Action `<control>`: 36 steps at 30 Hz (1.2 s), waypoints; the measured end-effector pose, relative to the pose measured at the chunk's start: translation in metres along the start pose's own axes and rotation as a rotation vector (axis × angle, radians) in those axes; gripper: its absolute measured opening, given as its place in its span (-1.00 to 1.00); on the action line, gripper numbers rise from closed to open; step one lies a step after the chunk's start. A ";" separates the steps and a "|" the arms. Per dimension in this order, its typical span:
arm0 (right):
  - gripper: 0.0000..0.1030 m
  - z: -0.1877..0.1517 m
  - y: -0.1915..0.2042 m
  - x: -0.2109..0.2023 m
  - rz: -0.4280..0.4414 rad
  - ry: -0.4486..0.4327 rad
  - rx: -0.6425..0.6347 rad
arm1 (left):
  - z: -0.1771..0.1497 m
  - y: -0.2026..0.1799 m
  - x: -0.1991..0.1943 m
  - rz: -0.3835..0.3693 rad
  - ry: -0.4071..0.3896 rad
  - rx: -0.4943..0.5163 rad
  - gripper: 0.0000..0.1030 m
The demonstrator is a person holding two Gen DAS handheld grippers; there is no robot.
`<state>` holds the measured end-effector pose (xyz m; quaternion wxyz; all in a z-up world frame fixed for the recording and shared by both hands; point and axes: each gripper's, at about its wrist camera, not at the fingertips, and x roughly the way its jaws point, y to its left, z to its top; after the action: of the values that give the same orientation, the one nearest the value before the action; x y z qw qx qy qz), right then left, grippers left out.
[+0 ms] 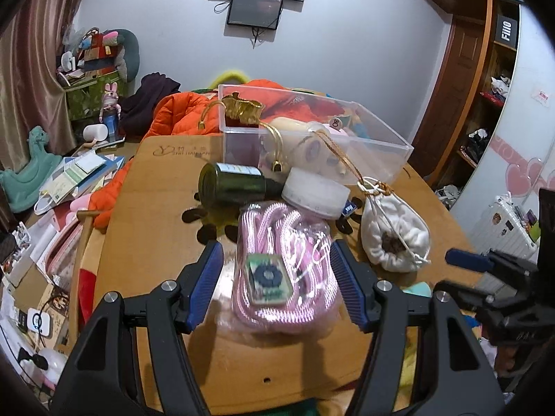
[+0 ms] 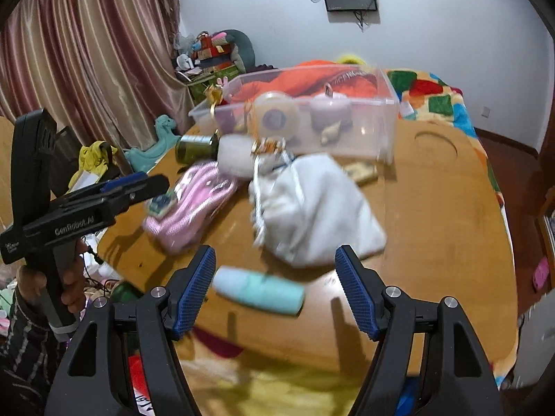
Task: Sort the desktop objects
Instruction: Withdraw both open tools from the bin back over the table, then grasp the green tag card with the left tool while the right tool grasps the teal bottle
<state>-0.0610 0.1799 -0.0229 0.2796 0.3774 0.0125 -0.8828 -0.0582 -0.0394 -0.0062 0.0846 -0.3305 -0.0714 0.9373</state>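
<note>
Lying mid-table [image 1: 145,242], bagged pink cord [image 1: 284,270] sits between left hand-held gripper [image 1: 275,286] pads, jaws apart, no contact. Teal tube [image 2: 258,291] lies between right hand-held gripper [image 2: 275,289] jaws, also apart, not clamped. White pouch [image 2: 312,208], green bottle [image 1: 230,185], white jar [image 1: 315,192] crowd ahead; clear bin [image 1: 381,145] behind. Bare wood to the right.

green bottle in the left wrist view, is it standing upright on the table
No, the green bottle lies on its side on the table, its base turned toward the camera.
</note>
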 end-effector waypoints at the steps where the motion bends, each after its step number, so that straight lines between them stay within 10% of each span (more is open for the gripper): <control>1: 0.37 -0.003 0.003 0.001 -0.009 0.005 0.003 | -0.003 0.001 -0.001 0.000 -0.001 -0.002 0.23; 23: 0.58 -0.023 0.033 0.042 -0.253 0.076 -0.024 | -0.022 -0.006 -0.002 -0.023 -0.003 0.070 0.23; 36: -0.31 -0.023 0.017 0.027 -0.233 0.017 0.024 | -0.018 -0.010 0.016 0.029 0.006 0.074 -0.22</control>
<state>-0.0525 0.1579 -0.0547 0.1706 0.3843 0.0479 -0.9060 -0.0575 -0.0253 -0.0279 0.0834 -0.3311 -0.0318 0.9394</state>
